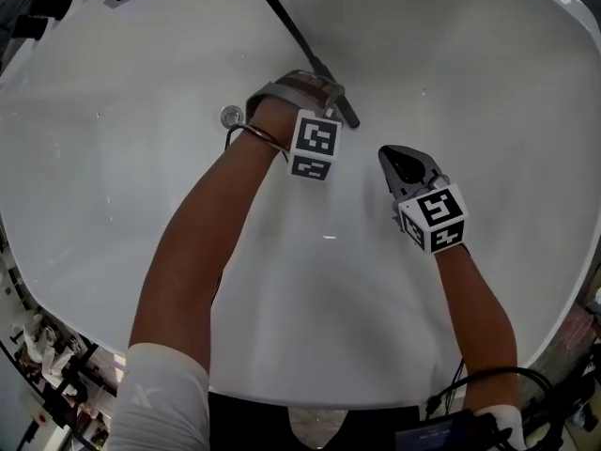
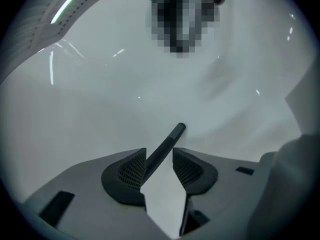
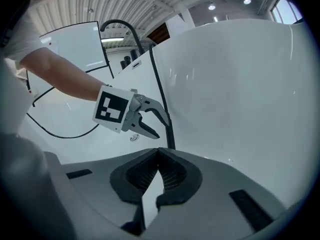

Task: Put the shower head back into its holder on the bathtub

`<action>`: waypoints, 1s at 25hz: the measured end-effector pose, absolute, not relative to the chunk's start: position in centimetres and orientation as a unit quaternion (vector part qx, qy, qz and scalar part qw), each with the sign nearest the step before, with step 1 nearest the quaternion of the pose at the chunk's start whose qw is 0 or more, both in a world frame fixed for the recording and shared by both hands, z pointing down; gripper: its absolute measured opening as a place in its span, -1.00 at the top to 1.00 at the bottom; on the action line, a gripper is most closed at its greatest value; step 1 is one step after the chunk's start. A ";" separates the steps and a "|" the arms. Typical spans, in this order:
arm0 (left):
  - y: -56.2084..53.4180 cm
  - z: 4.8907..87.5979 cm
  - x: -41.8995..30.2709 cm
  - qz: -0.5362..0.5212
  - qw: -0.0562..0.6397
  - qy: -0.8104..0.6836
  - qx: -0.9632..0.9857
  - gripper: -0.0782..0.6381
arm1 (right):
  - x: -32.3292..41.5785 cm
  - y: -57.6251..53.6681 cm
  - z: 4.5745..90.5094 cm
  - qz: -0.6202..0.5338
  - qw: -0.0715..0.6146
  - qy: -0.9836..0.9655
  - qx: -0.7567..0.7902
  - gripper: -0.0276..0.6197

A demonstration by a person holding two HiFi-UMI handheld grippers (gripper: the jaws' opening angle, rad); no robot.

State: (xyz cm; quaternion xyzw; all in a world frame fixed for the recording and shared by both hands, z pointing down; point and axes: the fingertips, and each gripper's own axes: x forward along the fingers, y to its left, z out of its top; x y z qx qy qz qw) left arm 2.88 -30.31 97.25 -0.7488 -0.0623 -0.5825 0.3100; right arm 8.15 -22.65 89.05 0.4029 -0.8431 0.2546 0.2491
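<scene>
So both grippers are down inside the white bathtub, over its floor. The left gripper sits at the far middle, just right of the round metal drain, and the right gripper is a bit nearer and further right, apart from it.

The shower head is a slim black stick. It's down in the tub at the end of a black hose that runs in from the far rim. In the left gripper view, the shower head passes right between the tongs of the left gripper, which are spread apart. It runs close along the left pad, but nothing is squeezing it, so it's released, not gripped. Its ridged tip points out toward the tub's surface (can't tell if it actually touches).

The right gripper view shows the tongs of the right gripper clenched, tips touching, with nothing in them. Beyond them you see the left gripper with its marker cube, and the hose coming down the tub wall to it. A thin black cable loops by the left wrist.

I can't make out the holder in any view.
</scene>
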 end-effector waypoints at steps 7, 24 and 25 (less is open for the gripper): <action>-31.4 101.8 3.9 -0.614 0.405 -0.096 -0.671 0.34 | 7.5 -23.0 91.7 0.265 0.248 -0.845 0.392 0.89; -31.9 106.6 3.9 -0.635 0.467 -0.176 -0.590 0.34 | 8.8 -20.9 94.2 0.292 0.248 -0.835 0.395 0.90; -31.8 106.5 4.0 -0.630 0.470 -0.177 -0.592 0.34 | 8.9 -20.6 94.3 0.292 0.249 -0.834 0.395 0.89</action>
